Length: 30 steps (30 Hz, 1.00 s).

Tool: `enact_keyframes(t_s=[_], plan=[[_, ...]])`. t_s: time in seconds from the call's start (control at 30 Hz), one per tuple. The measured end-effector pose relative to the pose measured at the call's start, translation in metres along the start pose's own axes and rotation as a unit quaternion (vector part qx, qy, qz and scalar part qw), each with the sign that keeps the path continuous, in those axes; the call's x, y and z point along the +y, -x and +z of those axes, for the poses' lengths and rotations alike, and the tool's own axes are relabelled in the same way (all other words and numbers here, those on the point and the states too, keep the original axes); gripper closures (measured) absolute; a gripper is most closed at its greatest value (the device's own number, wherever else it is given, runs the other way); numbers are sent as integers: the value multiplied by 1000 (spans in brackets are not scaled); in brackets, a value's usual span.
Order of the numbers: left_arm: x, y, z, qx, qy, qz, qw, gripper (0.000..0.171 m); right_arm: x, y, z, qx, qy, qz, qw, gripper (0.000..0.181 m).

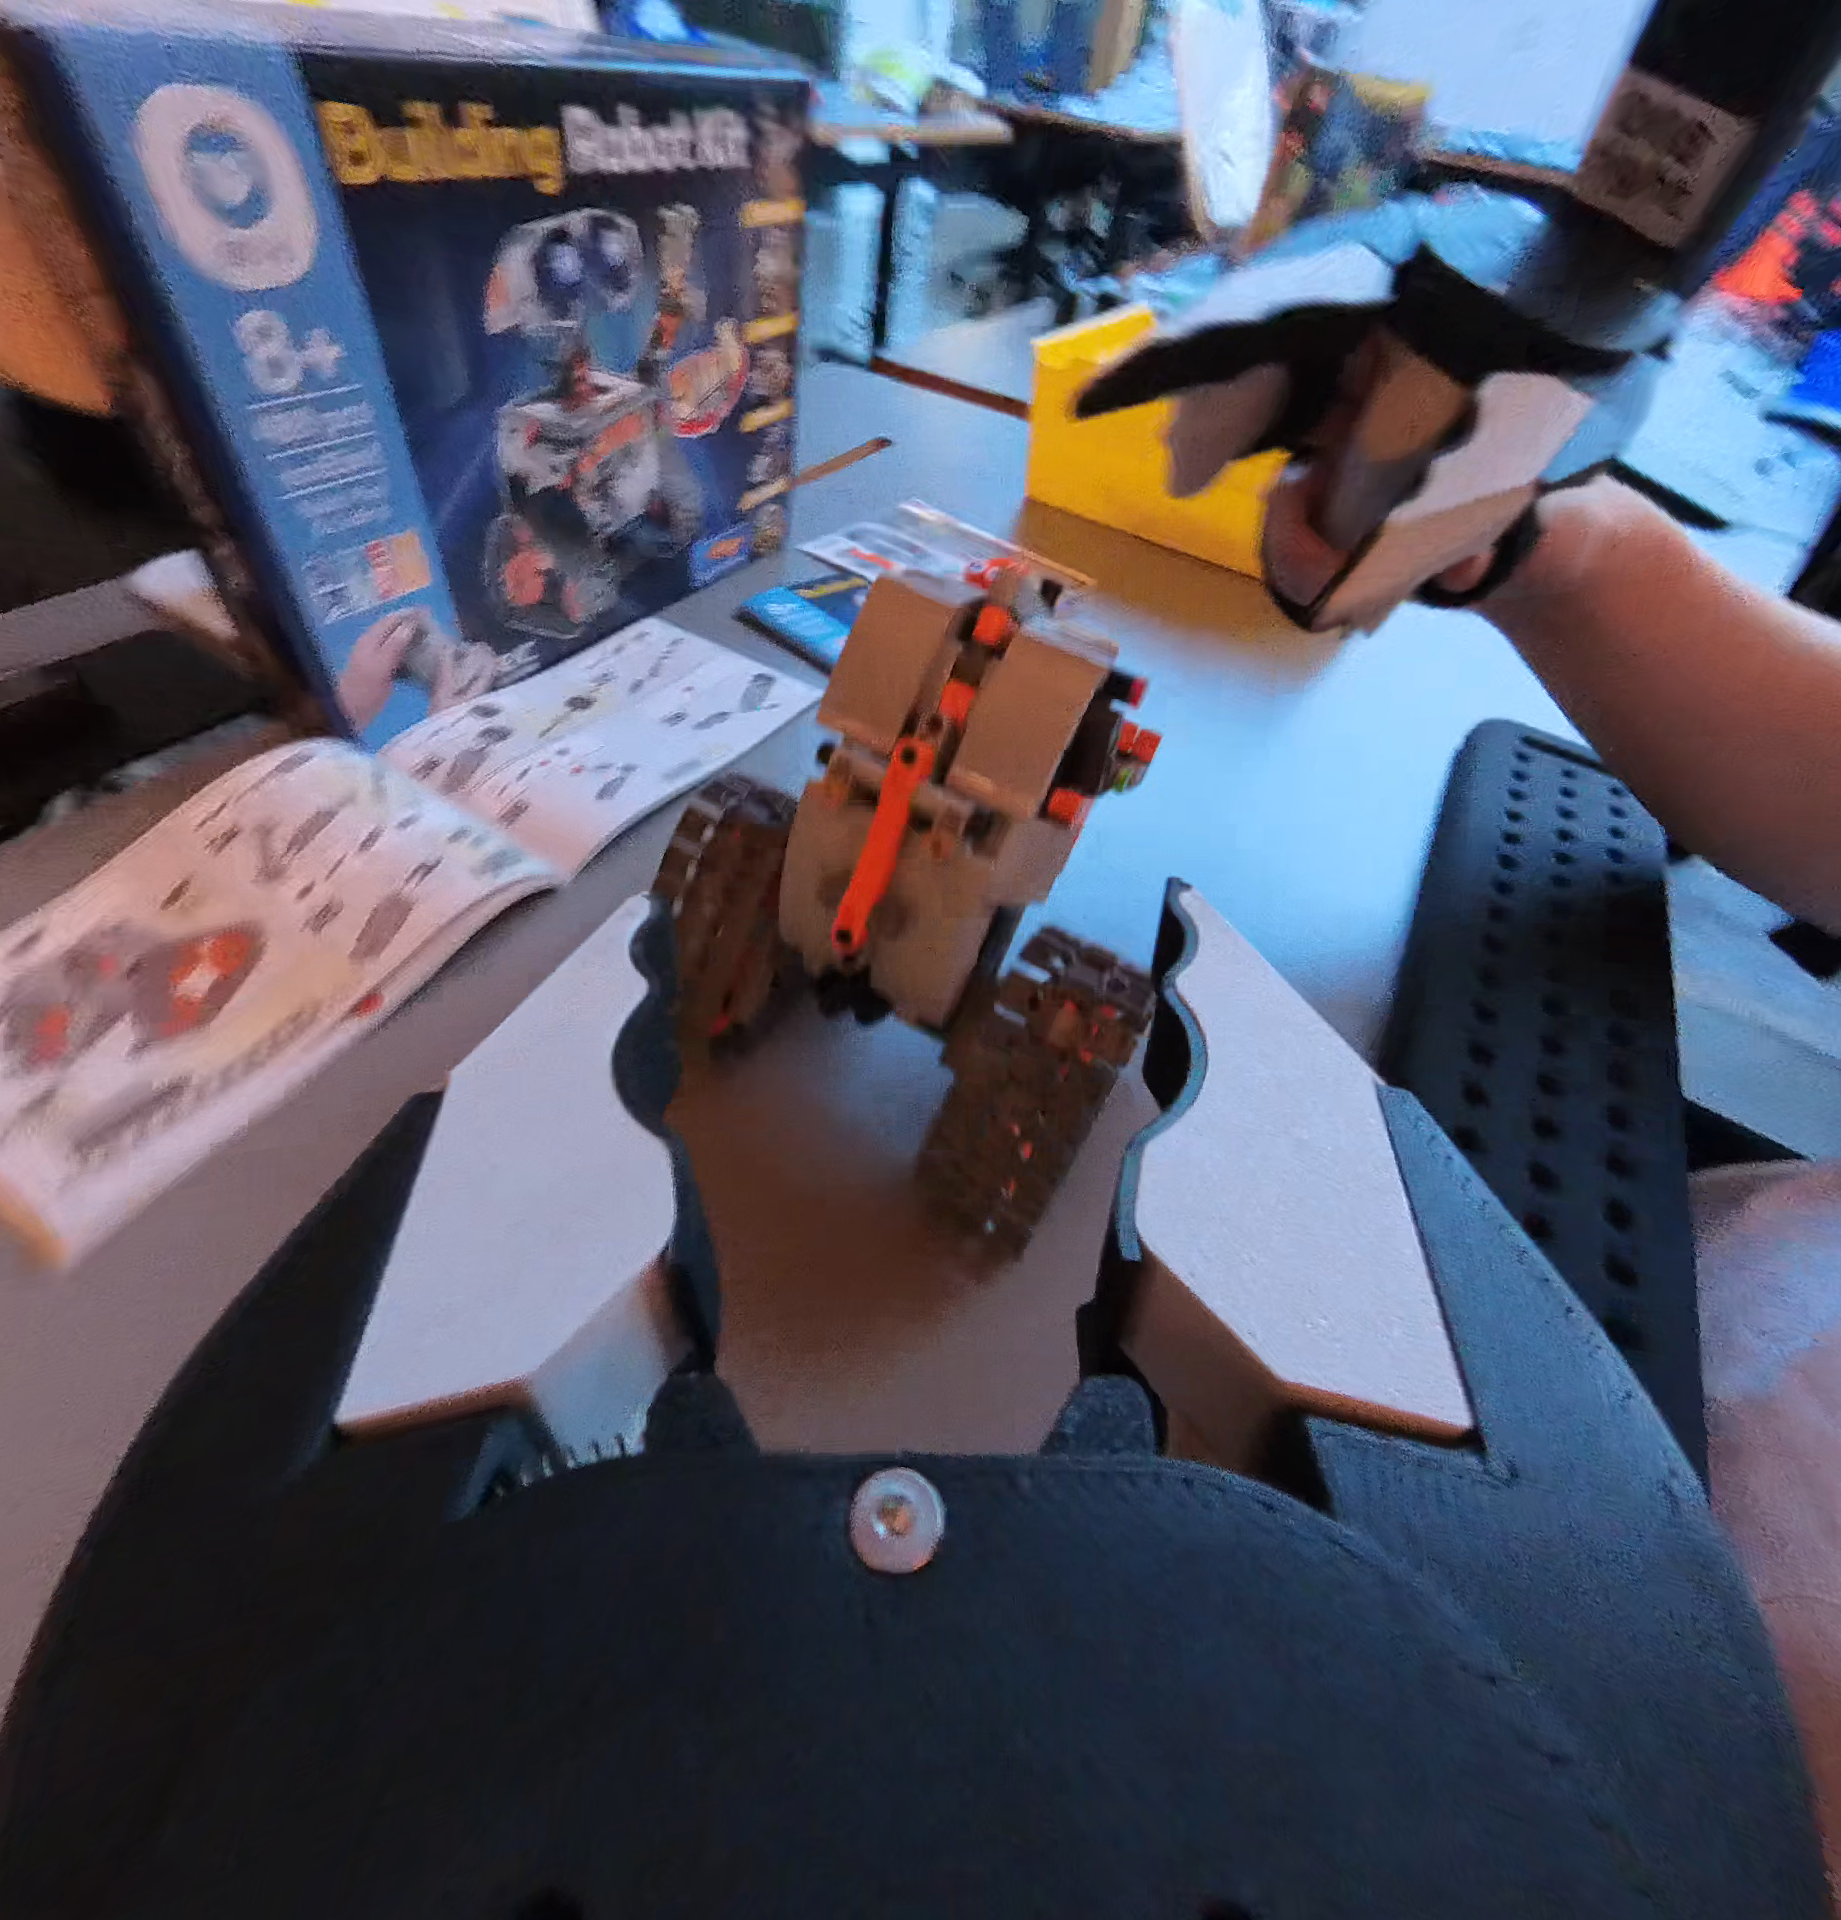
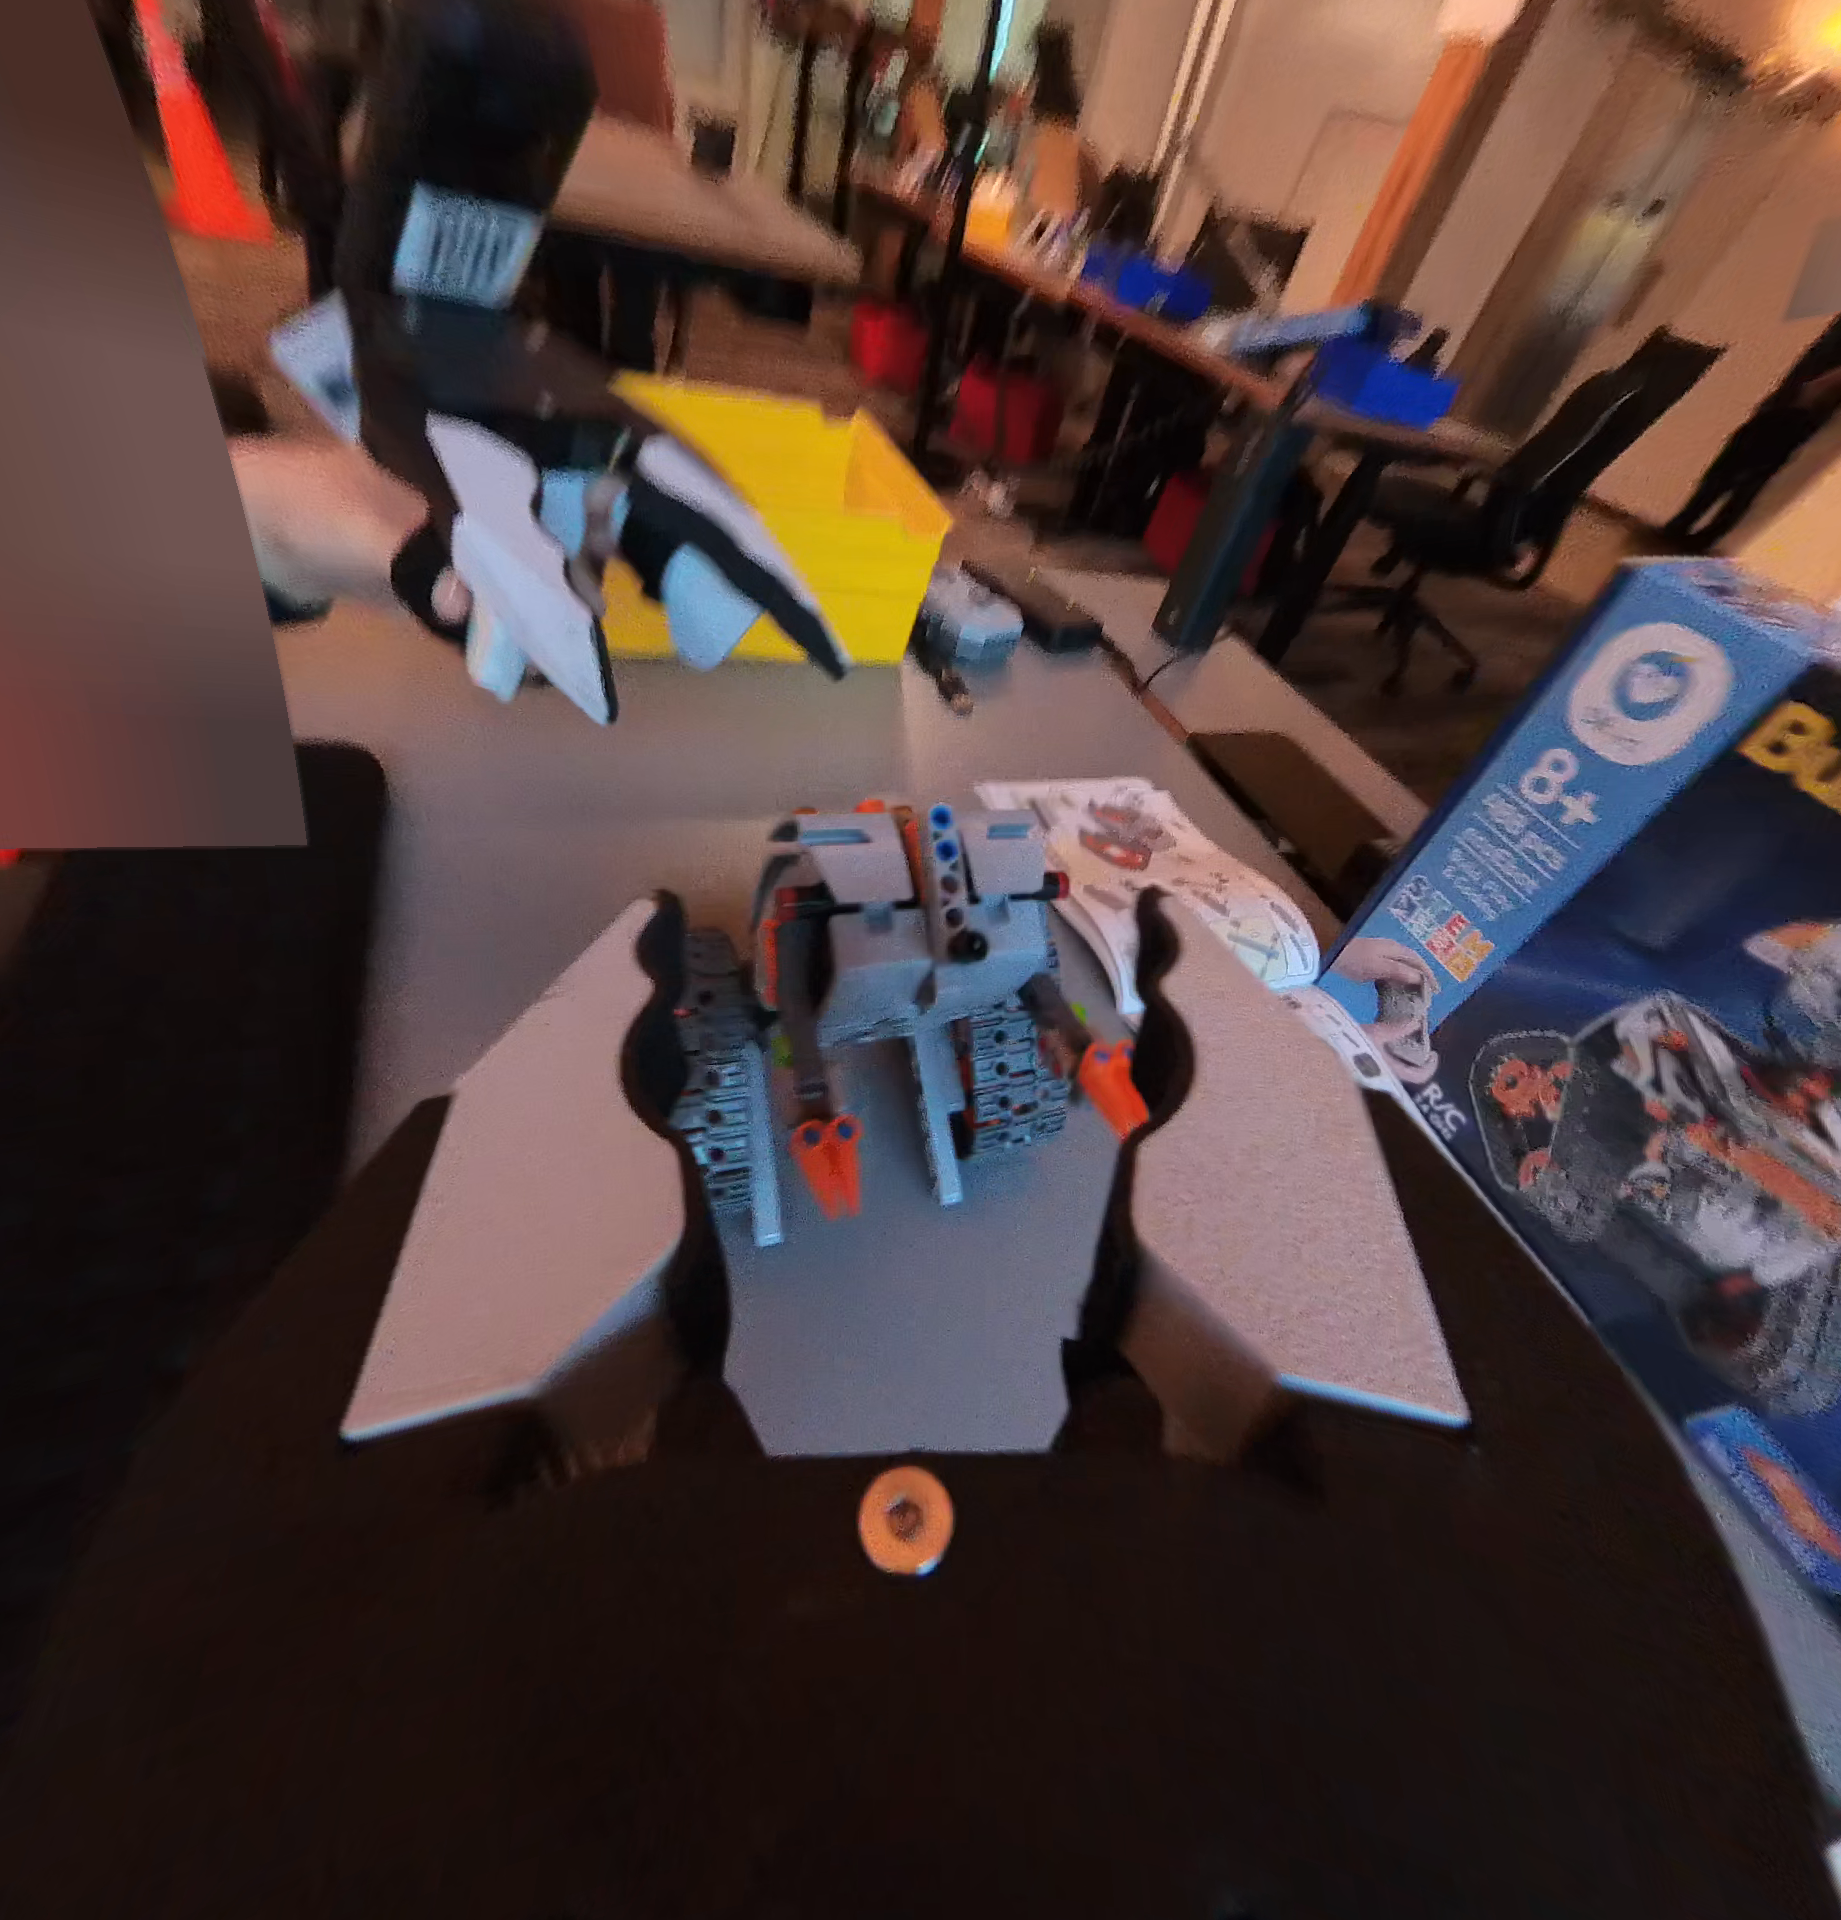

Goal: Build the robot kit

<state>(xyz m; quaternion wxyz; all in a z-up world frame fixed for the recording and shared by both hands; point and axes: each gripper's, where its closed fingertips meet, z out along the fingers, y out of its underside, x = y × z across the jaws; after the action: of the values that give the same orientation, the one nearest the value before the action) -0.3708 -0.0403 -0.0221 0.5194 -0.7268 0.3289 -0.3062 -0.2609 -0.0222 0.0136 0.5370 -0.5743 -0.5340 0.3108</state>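
A toy robot (image 1: 937, 831) of grey bricks with orange pins and dark tracks stands on the grey table (image 1: 1269, 727). My left gripper (image 1: 911, 904) is open and empty, its fingertips either side of the robot's tracks and close to them; contact is unclear. My right gripper (image 2: 908, 902) is open and empty, with the robot (image 2: 895, 987) framed between its fingertips. In the left wrist view the right gripper (image 1: 1144, 442) hangs above the table at the upper right, in a hand. The left gripper (image 2: 718, 691) shows open at the upper left of the right wrist view.
The blue kit box (image 1: 428, 364) stands left of the robot, with an open instruction booklet (image 1: 324, 883) lying before it. A yellow bin (image 1: 1113, 457) sits behind. A blue leaflet (image 1: 802, 613) and a clear bag (image 1: 926, 540) lie beyond the robot. A black perforated chair (image 1: 1539, 987) is on the right.
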Motion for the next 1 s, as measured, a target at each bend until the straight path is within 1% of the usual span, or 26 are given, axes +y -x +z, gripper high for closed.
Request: enact_keyframes(t_s=[0.03,0.1,0.13,0.2,0.23,0.27,0.33,0.37,0.5,0.63,0.7,0.73,0.77,0.8,0.83,0.87,0.9,0.93,1.0], plan=[[-8,0,12,26,16,12,999,80,5,-5,16,-19,36,-8,999,86],[-13,-2,35,65,49,49,995,75,17,-9,41,-67,89,10,994,84],[-11,-1,45,72,70,70,992,74,22,-7,49,-93,106,21,990,87],[2,2,59,72,117,112,984,71,26,-1,58,-129,121,36,984,89],[9,3,65,74,132,126,980,74,30,1,59,-137,134,31,981,88],[16,4,69,75,144,136,977,82,33,2,60,-141,143,25,979,89],[27,5,76,87,159,134,974,89,34,4,59,-151,148,26,977,93],[29,0,77,106,158,122,974,99,35,3,59,-147,151,29,977,93],[28,-3,82,118,137,117,977,100,37,0,55,-143,146,30,978,93],[27,-8,89,122,130,116,977,100,40,-2,46,-144,148,32,978,93],[27,-10,90,124,135,111,977,100,40,-1,42,-142,143,29,979,93],[25,-8,87,119,136,93,979,97,40,-2,39,-138,141,20,980,95],[20,-1,83,105,126,74,984,89,38,-6,33,-126,134,10,983,90],[14,9,75,90,104,57,989,86,33,-11,24,-107,119,6,987,87],[8,18,63,79,72,34,994,91,27,-13,12,-94,100,8,991,88],[2,31,51,64,41,4,997,110,21,-13,-2,-88,75,16,993,94],[-1,42,41,56,12,-25,998,121,19,-13,-15,-86,54,27,994,103],[-3,51,33,56,-10,-54,997,126,23,-13,-27,-81,42,38,995,110],[4,72,33,33,-19,-102,994,132,48,-20,-40,-64,43,64,995,119]])
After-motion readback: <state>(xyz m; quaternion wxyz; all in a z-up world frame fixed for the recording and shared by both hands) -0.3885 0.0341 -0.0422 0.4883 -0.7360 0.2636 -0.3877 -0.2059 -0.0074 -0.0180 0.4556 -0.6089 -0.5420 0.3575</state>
